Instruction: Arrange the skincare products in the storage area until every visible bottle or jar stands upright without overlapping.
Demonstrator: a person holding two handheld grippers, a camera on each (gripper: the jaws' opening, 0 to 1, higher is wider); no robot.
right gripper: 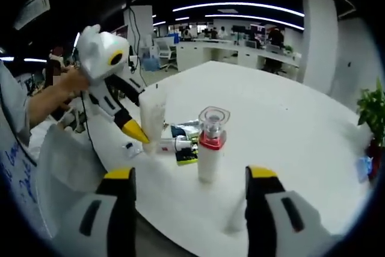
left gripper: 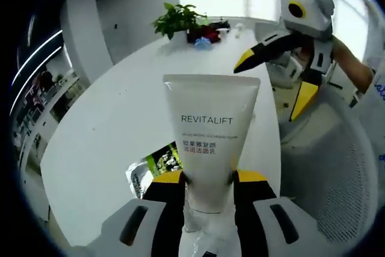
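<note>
REVITALIFT tube (left gripper: 210,130) sits clamped near its cap in your left gripper (left gripper: 207,179), lifted above the white table (left gripper: 114,118); soft and light, so squeeze gently. Your right gripper (right gripper: 187,188) gapes empty before the upright pump bottle (right gripper: 210,142).

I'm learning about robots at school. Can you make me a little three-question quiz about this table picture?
1. True or false: the left hand-held gripper is shut on the white tube.
2. What word is printed on that tube?
3. The right hand-held gripper is: A) open, B) shut on the pump bottle, C) shut on the potted plant.

Key: 1 true. 2 REVITALIFT. 3 A; the bottle stands upright on the white table, beyond the jaws.
</note>
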